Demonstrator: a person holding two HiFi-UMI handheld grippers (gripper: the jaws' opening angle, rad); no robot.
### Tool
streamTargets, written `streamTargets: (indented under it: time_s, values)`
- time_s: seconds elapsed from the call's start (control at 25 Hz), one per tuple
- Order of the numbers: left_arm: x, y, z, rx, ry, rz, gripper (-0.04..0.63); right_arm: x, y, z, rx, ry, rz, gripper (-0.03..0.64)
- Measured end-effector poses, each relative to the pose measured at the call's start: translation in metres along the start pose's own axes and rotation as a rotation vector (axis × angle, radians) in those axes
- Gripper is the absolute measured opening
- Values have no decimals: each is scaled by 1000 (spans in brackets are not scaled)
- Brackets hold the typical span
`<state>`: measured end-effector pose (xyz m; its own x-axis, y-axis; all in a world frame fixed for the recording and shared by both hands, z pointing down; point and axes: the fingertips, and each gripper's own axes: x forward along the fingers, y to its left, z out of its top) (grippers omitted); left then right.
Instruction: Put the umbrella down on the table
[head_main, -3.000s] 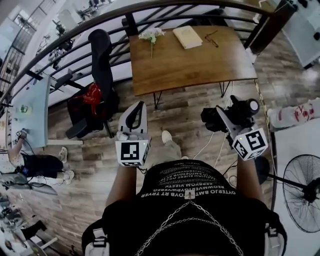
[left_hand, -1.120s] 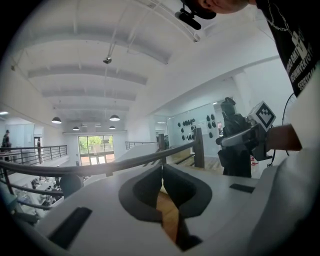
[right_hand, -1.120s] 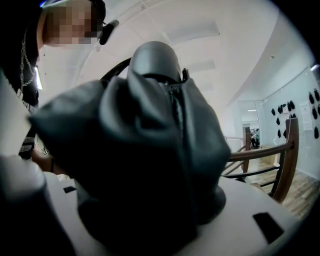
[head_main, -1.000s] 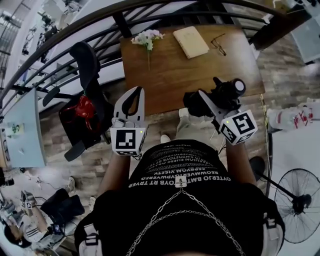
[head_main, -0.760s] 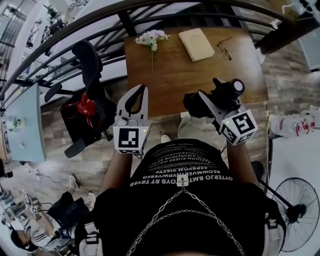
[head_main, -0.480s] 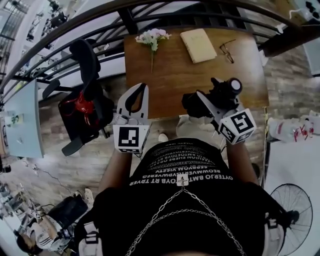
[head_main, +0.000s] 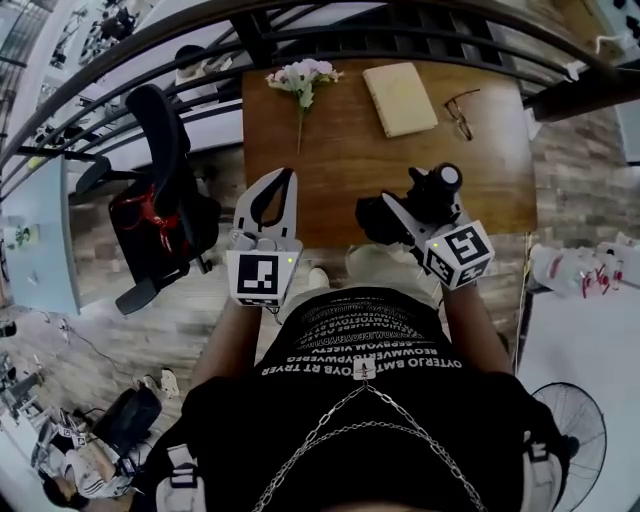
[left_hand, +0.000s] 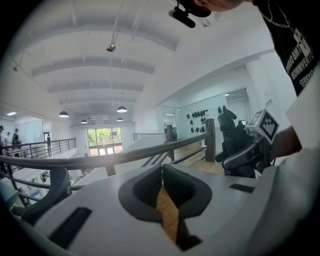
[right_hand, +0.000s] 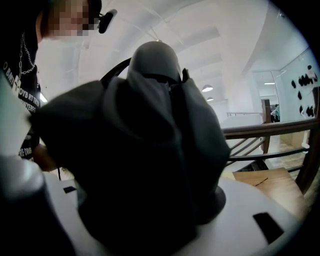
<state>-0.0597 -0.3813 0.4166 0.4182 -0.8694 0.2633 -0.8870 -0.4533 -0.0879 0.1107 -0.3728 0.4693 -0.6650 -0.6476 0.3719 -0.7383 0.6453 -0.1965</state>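
Note:
A folded black umbrella (head_main: 432, 192) sits crosswise in my right gripper (head_main: 400, 215), which is shut on it just over the near edge of the brown wooden table (head_main: 350, 160). In the right gripper view the umbrella (right_hand: 150, 140) fills most of the picture and hides the jaw tips; the table's corner (right_hand: 270, 185) shows low at the right. My left gripper (head_main: 287, 178) hangs over the table's near left part. Its tips meet with nothing held, and in the left gripper view (left_hand: 161, 168) wood shows through the slot below them.
On the far half of the table lie a flower sprig (head_main: 301, 76), a tan book (head_main: 400, 98) and glasses (head_main: 462, 112). A dark railing (head_main: 350, 25) runs behind the table. A black chair (head_main: 160, 190) stands to the left, and a fan (head_main: 572, 425) to the lower right.
The table has drawn nearer, and both grippers now reach over its near edge. The right gripper has sunk a little with the umbrella still in it. The left gripper's jaws are unchanged.

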Motion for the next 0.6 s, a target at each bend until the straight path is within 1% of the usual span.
streamTargets:
  time_s: [0.2, 0.4, 0.6]
  values:
    - [18, -1, -3, -13, -4, -5, 31, 24, -20, -38, 25, 80, -18, 284]
    - [28, 0, -21, -16, 37, -3, 31, 47, -35, -78, 103, 136, -14, 284]
    - [32, 5, -27, -46, 37, 26, 31, 66, -49, -110, 184, 185, -13, 284]
